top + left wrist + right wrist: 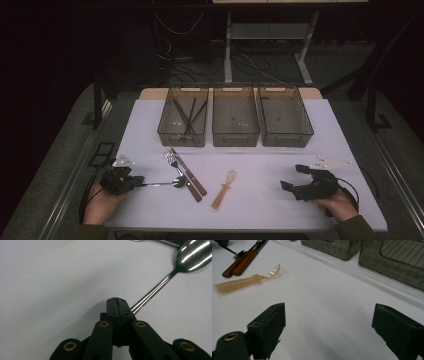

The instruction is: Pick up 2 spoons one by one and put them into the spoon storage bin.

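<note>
Item: steel spoon (165, 184), lying on the white counter (260, 165) at front left, bowl touching the wood-handled knife and fork (186, 172); the left tool (136, 181) is clamped tight on its handle end, while the right tool (292, 177) stands wide open, holding nothing. Handling: lift level, keeping the pinch firm (the thin polished handle may pivot), toward one of the three mesh bins (235, 117). Markings: no brand, label or writing legible.
</note>
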